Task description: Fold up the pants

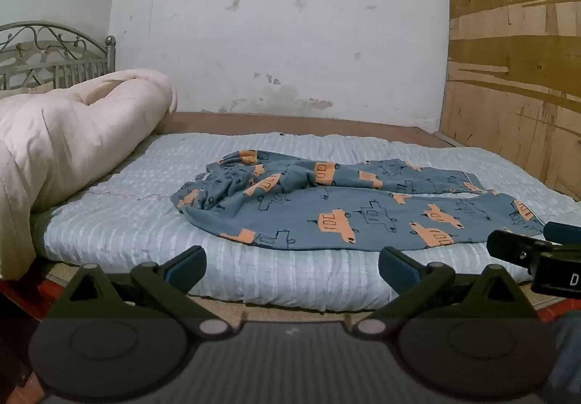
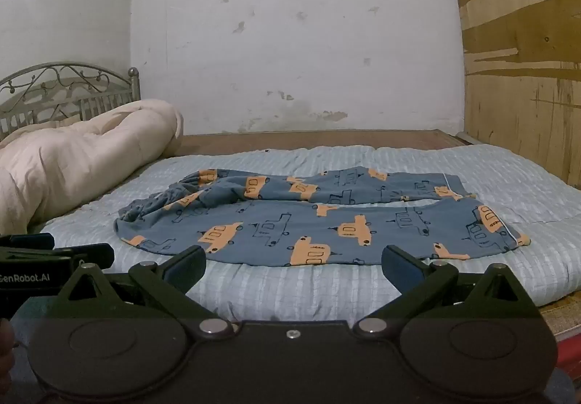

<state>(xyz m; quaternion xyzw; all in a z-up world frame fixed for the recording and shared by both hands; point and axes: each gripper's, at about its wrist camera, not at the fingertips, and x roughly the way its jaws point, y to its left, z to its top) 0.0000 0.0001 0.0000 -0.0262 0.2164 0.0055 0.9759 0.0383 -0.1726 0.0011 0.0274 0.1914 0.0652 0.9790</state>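
Note:
Blue pants (image 1: 326, 207) with orange car prints lie on the light blue bed cover (image 1: 120, 222). Their bunched waistband is at the left and the two legs run to the right, roughly side by side. They also show in the right wrist view (image 2: 308, 222). My left gripper (image 1: 292, 266) is open and empty, held short of the bed's near edge in front of the pants. My right gripper (image 2: 294, 264) is open and empty, also short of the near edge. Each gripper shows at the side of the other's view: the right one (image 1: 537, 251) and the left one (image 2: 54, 255).
A rolled pale pink duvet (image 1: 72, 138) lies at the left by a metal headboard (image 1: 43, 51). A white wall (image 1: 276, 26) stands behind the bed and a plywood panel (image 1: 515, 59) at the right. The bed's wooden frame (image 1: 290, 122) shows beyond the cover.

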